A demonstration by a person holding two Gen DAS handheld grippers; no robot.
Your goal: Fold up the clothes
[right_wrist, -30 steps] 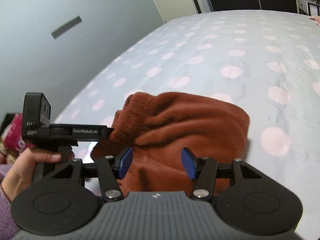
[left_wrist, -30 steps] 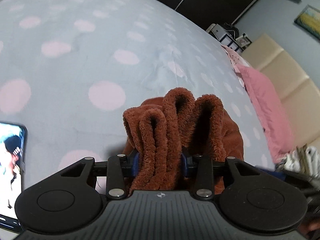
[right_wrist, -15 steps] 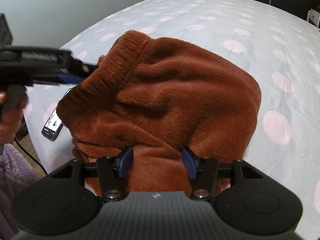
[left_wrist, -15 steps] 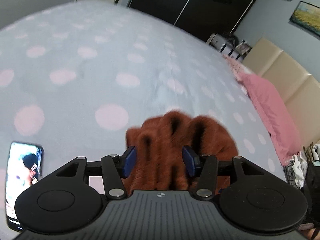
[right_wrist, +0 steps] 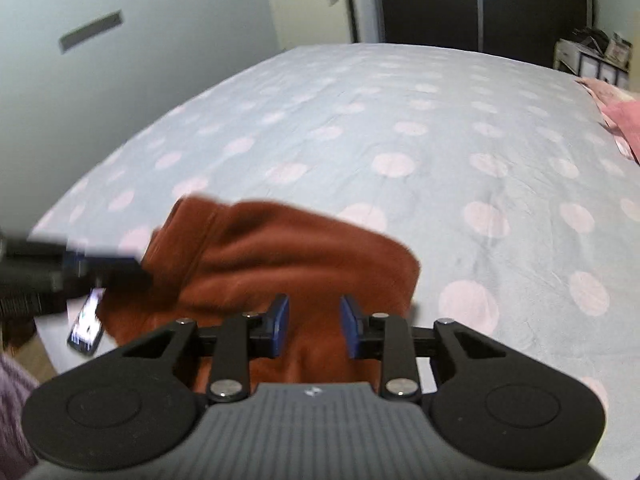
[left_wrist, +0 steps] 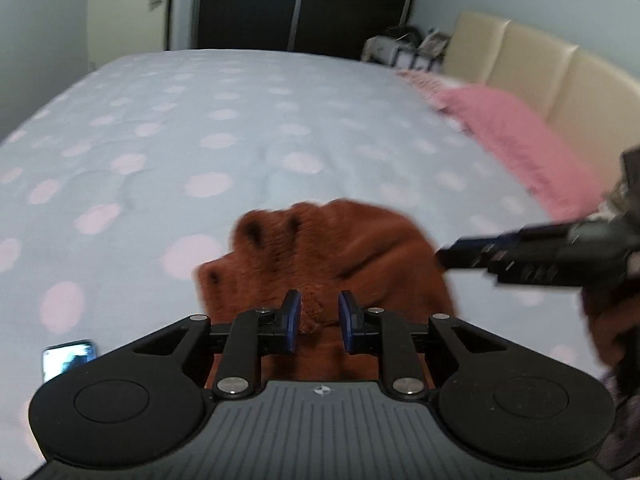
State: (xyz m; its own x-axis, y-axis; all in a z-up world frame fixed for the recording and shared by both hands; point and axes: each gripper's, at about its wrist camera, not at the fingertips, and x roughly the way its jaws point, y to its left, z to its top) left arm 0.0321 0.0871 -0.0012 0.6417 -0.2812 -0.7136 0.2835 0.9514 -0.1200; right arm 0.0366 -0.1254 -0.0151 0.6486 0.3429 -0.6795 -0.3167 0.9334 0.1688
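Left tool [left_wrist: 319,322] hangs over the near end of the rust-brown fleece [left_wrist: 320,248], and its jaws have just been closing. The blue pads stand a little apart with fleece seen in the gap, but whether they press on it or only hover above, the blur will not let me say. Right tool [right_wrist: 314,326] has likewise just been narrowing. Its pads frame a strip of the same fleece, and again I cannot tell whether it is pinched or merely behind them.

The fleece lies bunched on the bed [left_wrist: 240,128], near its close edge, on a pale sheet dotted with pink spots. A ribbed cuff or hem [right_wrist: 188,216] sticks up at the left in the right view. A phone [right_wrist: 86,326] with its screen lit lies at the bed's edge just beside the fleece. A pink pillow [left_wrist: 516,136] sits well off toward the headboard [left_wrist: 532,56].
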